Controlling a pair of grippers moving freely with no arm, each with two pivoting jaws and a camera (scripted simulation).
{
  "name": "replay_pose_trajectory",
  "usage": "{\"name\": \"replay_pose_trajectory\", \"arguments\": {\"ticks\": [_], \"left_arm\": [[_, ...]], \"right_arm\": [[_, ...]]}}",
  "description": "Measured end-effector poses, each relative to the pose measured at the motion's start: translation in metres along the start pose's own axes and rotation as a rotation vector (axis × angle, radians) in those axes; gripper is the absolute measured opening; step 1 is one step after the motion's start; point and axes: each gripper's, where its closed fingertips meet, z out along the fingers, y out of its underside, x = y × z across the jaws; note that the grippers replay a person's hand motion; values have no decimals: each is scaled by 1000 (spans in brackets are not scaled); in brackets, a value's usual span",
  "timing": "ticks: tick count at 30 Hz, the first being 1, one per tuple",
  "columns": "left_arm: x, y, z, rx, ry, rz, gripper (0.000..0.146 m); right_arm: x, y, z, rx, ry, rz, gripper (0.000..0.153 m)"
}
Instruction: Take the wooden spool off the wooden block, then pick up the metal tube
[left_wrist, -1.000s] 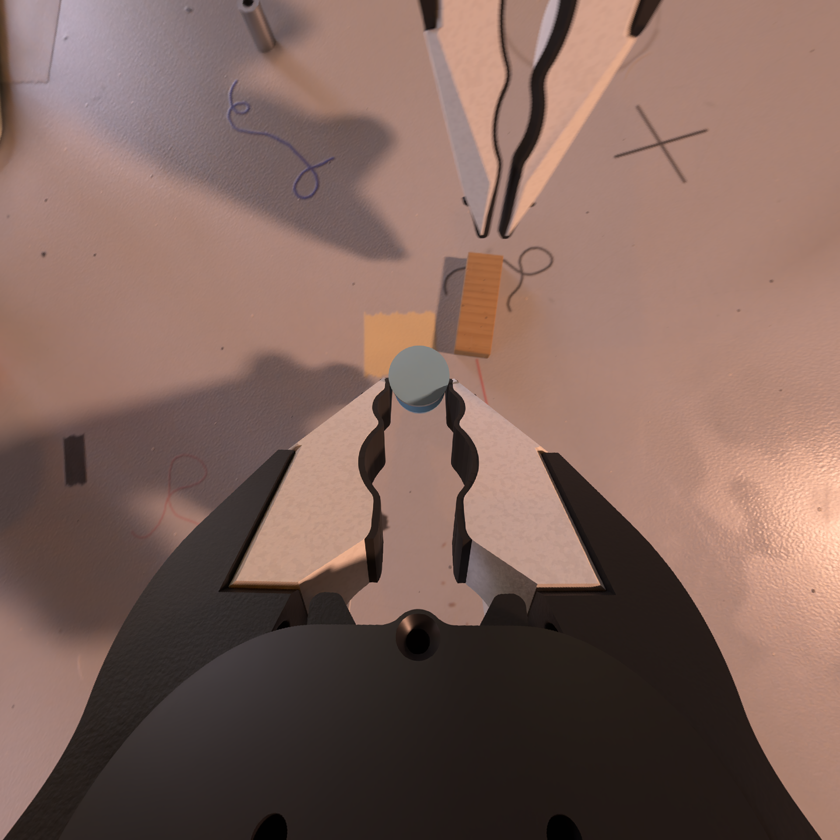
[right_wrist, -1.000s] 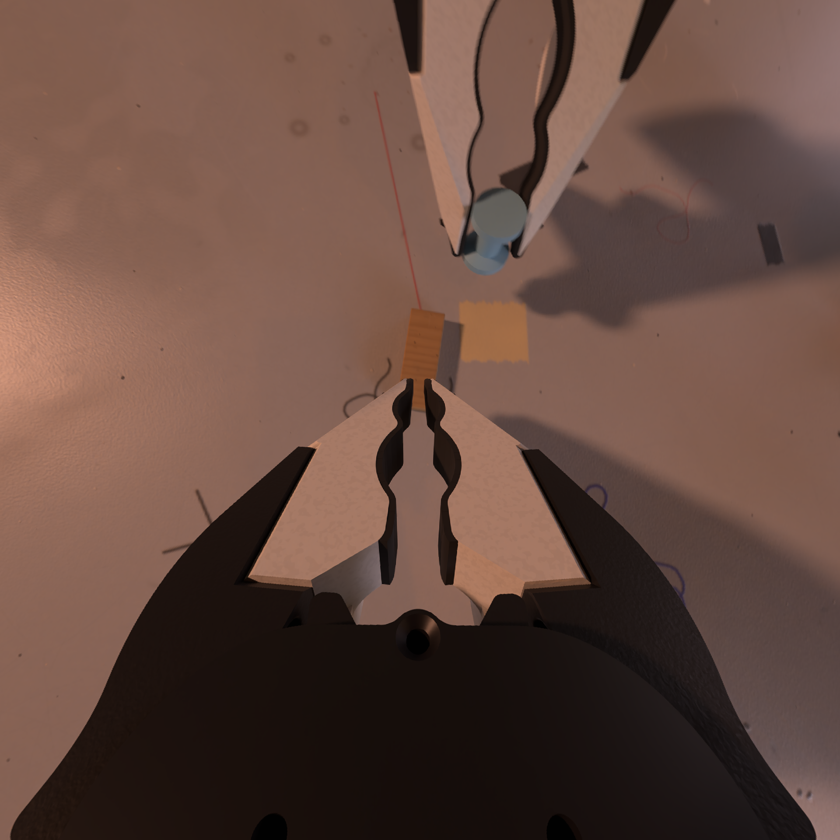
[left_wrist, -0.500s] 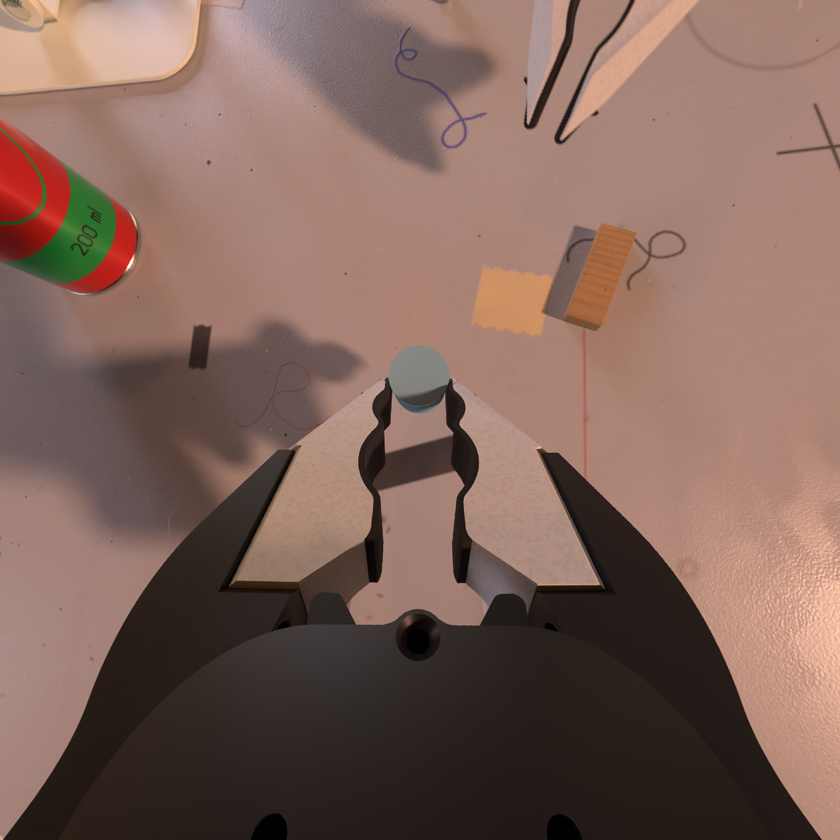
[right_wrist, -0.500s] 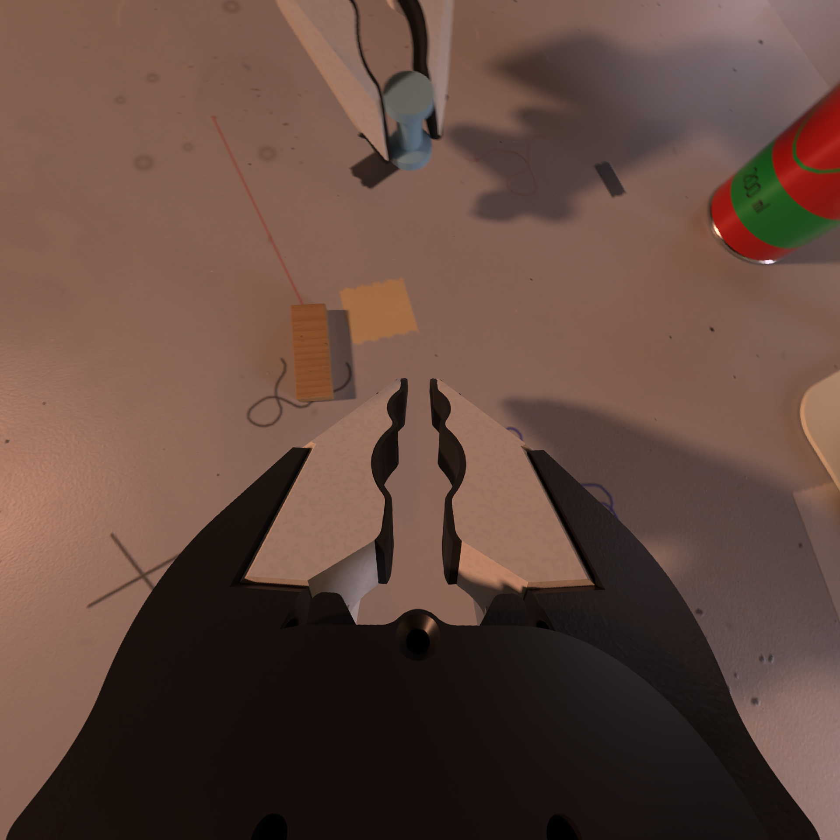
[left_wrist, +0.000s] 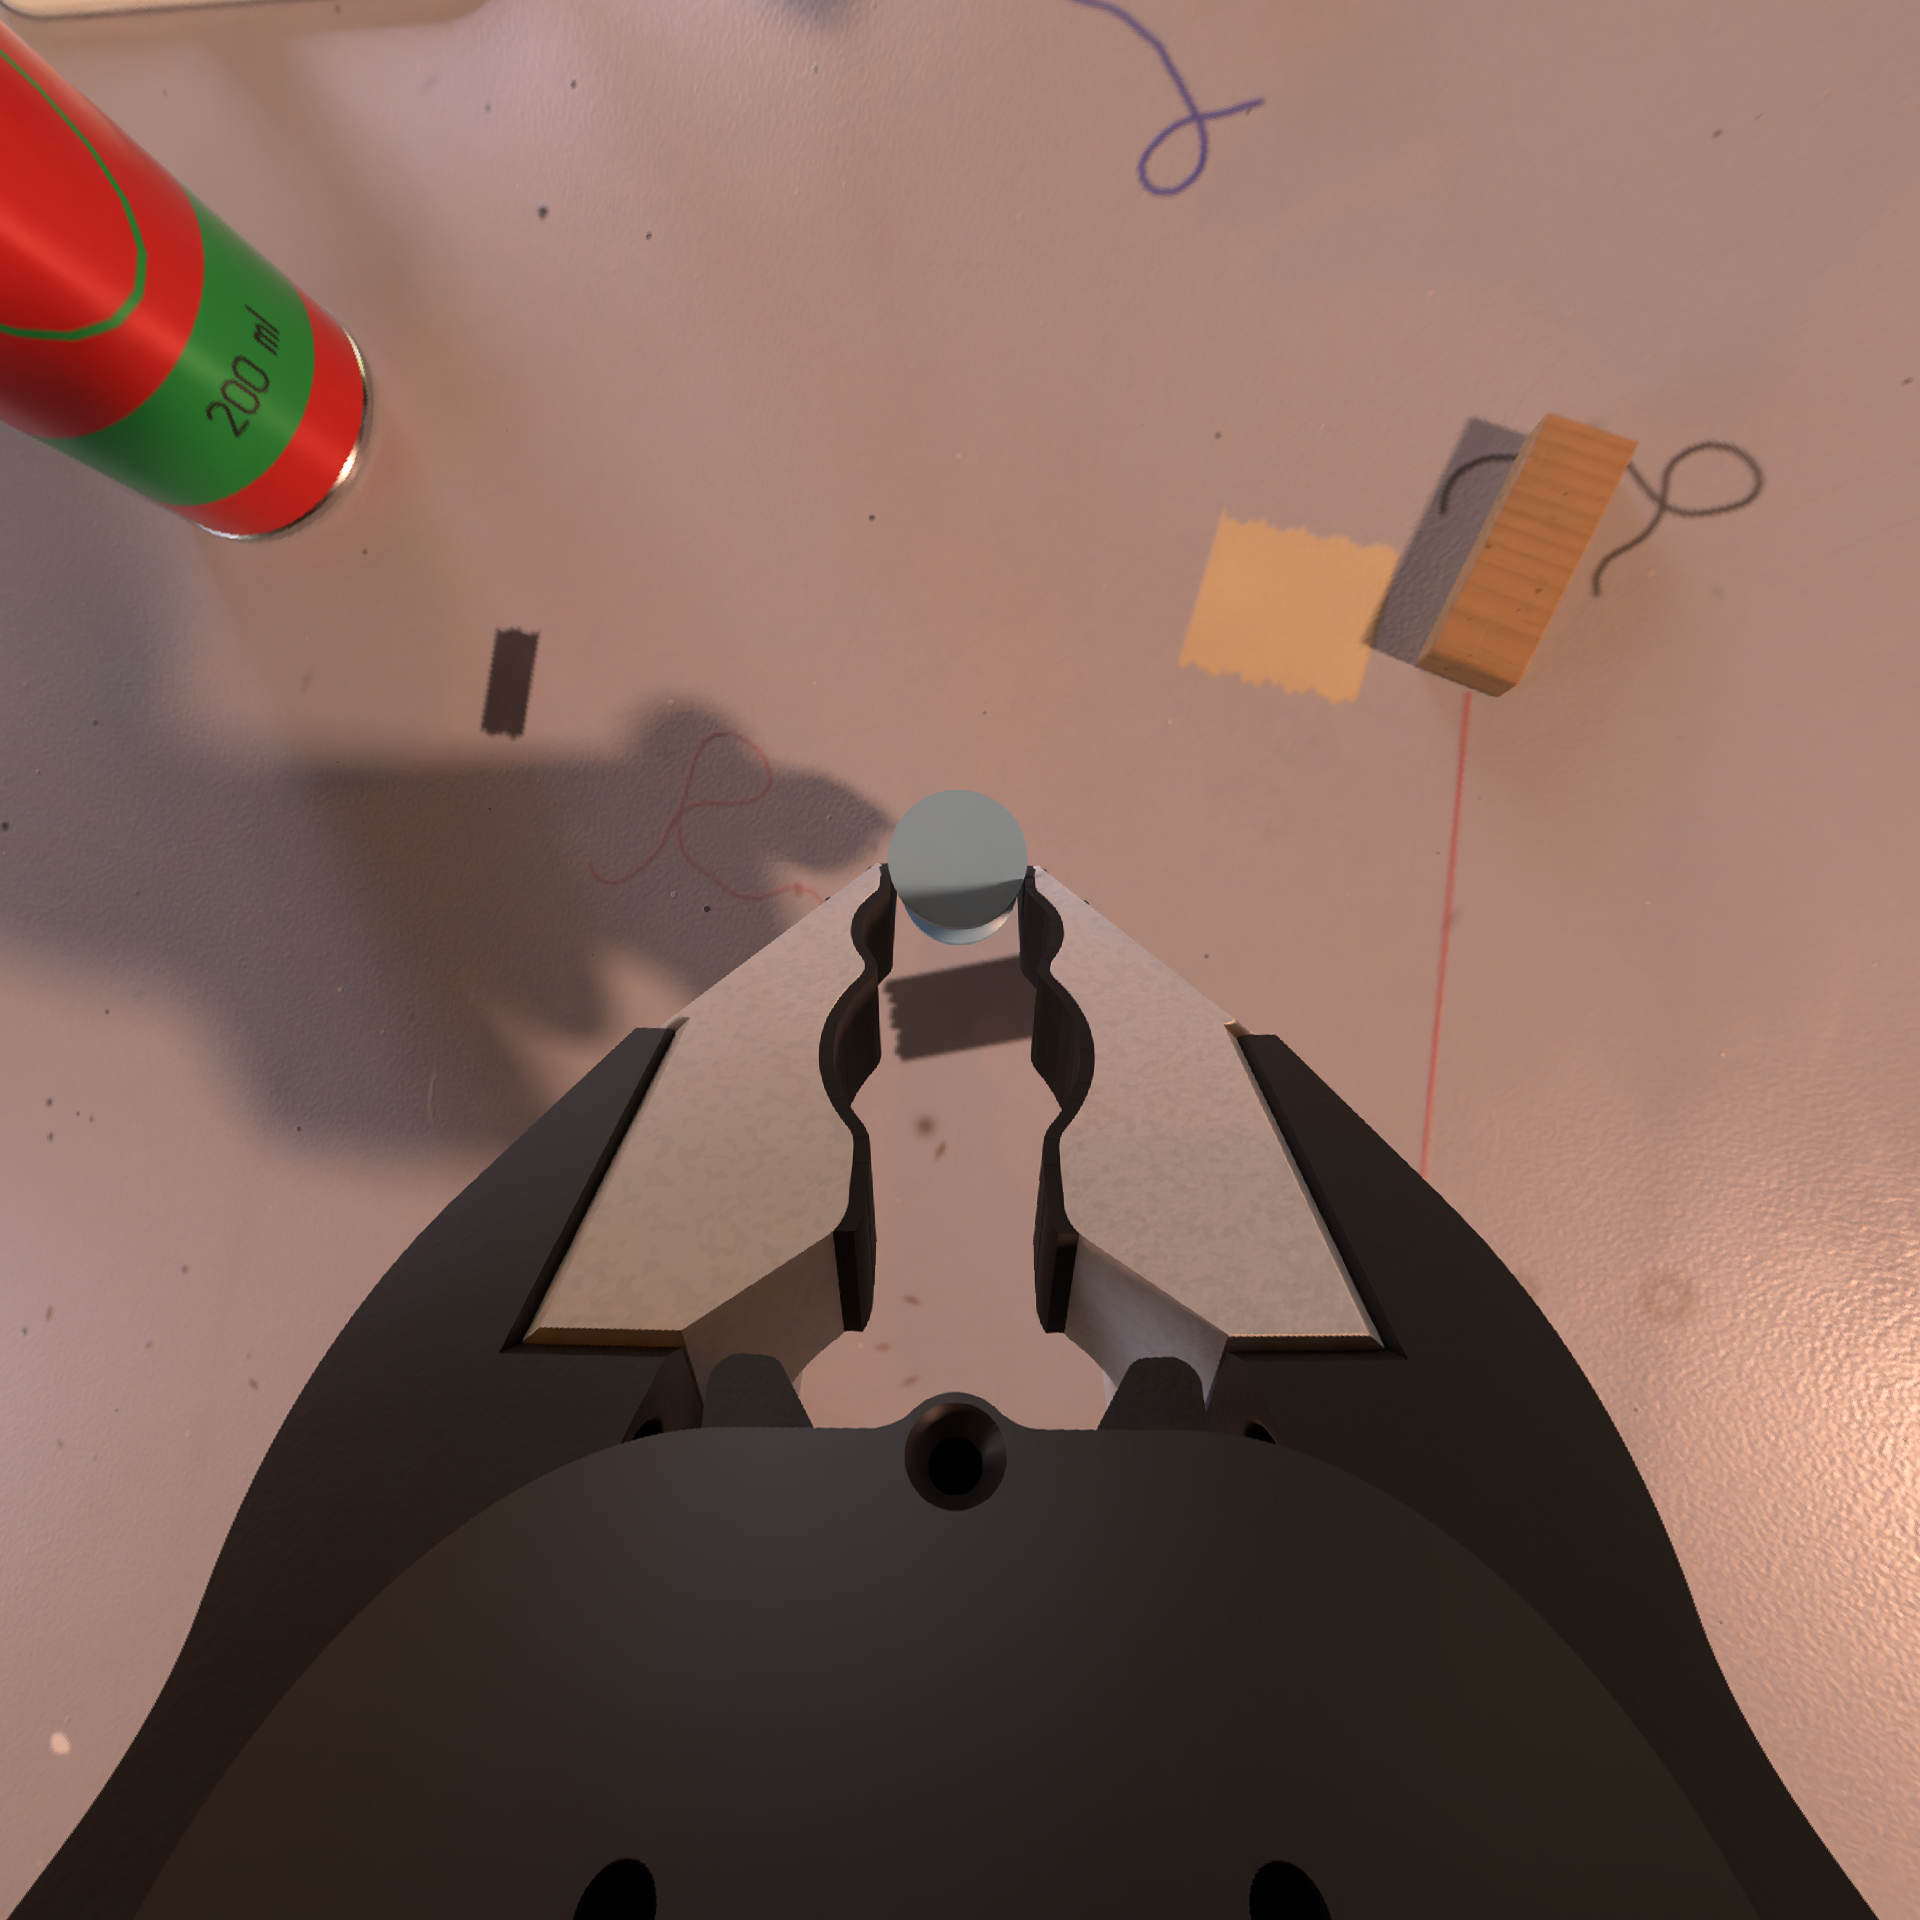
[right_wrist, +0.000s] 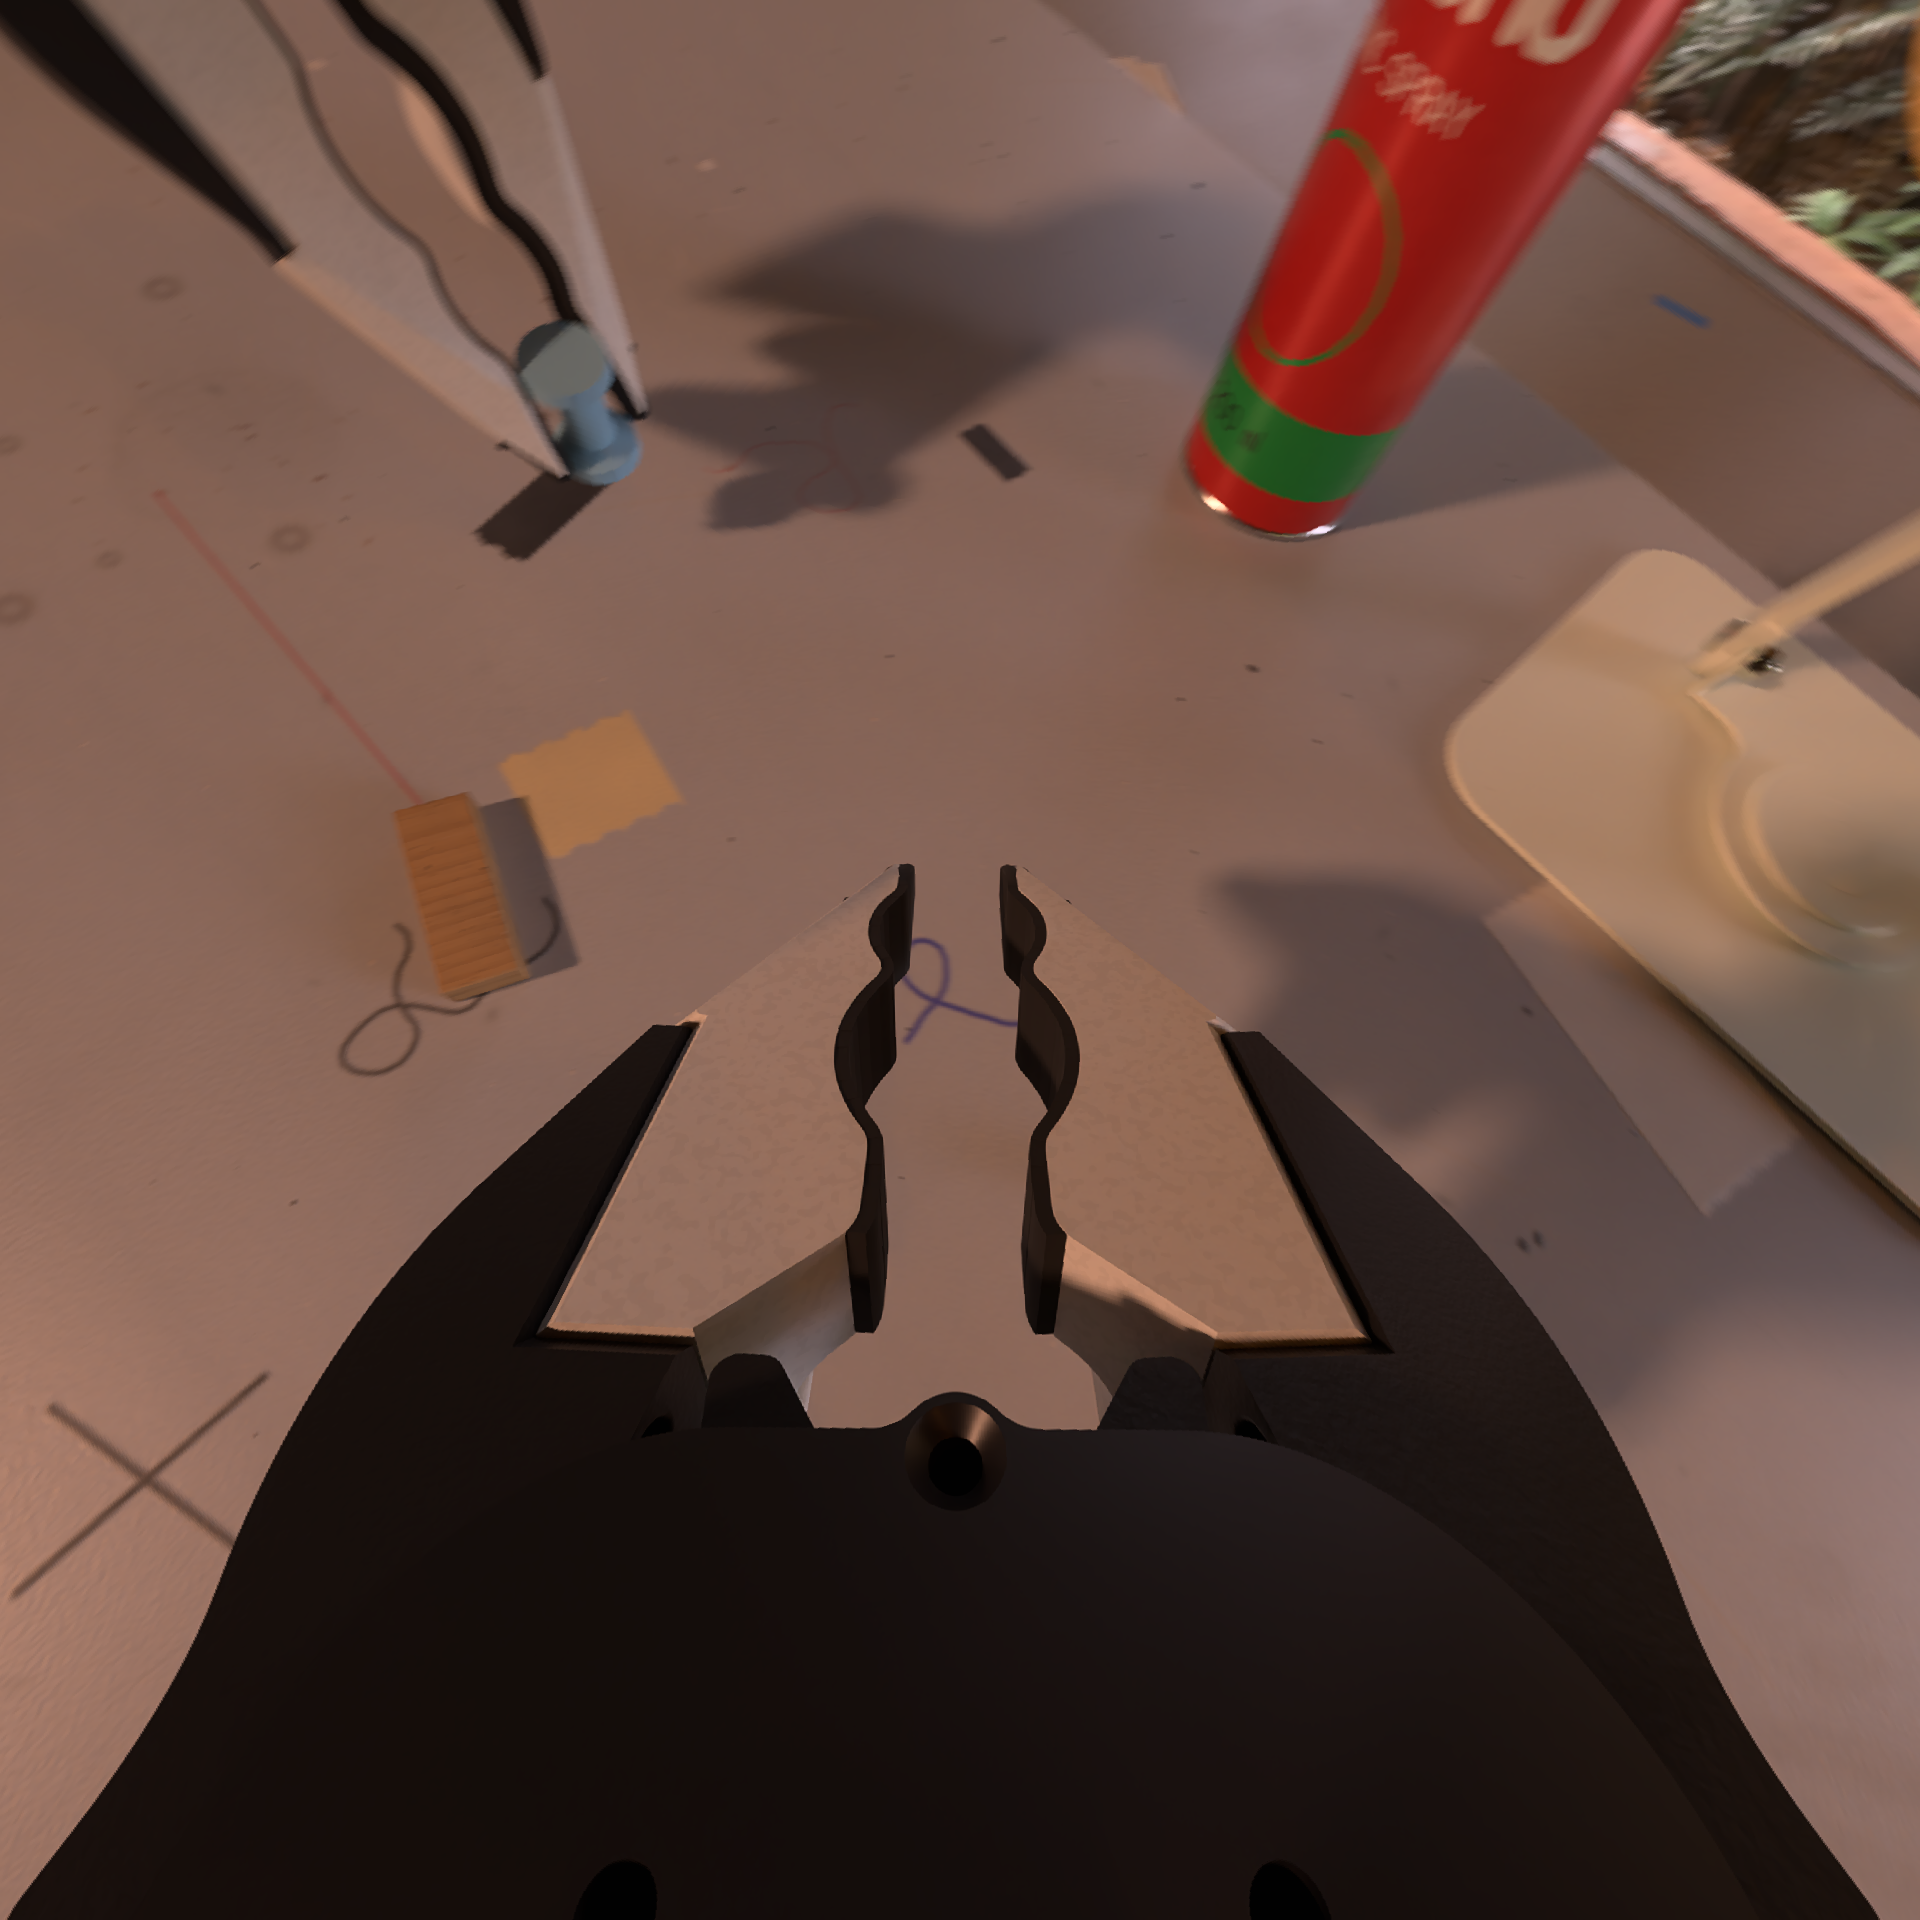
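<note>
My left gripper (left_wrist: 956, 883) is shut on the blue-grey spool (left_wrist: 956, 836), held upright between its fingertips. In the right wrist view the left gripper (right_wrist: 587, 436) holds the spool (right_wrist: 582, 405) low over the table; whether it touches the table I cannot tell. The wooden block (left_wrist: 1507, 561) lies bare on the table, apart from the spool; it also shows in the right wrist view (right_wrist: 462, 899). My right gripper (right_wrist: 954, 878) is open and empty, above a blue thread. No metal tube is in view.
A red and green spray can (right_wrist: 1340, 281) stands at the back right; it also shows in the left wrist view (left_wrist: 177, 343). A cream lamp base (right_wrist: 1683, 831) lies at the right. A tan patch (left_wrist: 1283, 608), dark tape (left_wrist: 509, 681) and loose threads mark the table.
My left gripper has carried the spool away from the block, to the left and lower. My right gripper has opened wider and swung away from the block, toward the can and lamp base.
</note>
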Motion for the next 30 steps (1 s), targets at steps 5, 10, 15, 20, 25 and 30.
{"name": "replay_pose_trajectory", "arguments": {"ticks": [5,10,15,20,25,30], "left_arm": [[-2,6,6,-31,-5,-9,23],[-6,8,7,-41,-20,-24,23],[-9,14,11,-74,-31,-29,23],[-9,22,15,-112,-28,-38,23],[-9,22,16,-108,-16,-60,23],[-12,25,14,-121,-30,-70,23]], "right_arm": [[42,-2,-24,69,183,83,18],[79,4,-56,150,329,199,22],[99,11,-77,192,411,261,25],[107,23,-82,169,429,297,26],[111,34,-80,123,438,315,26],[104,47,-66,46,370,301,27]]}}
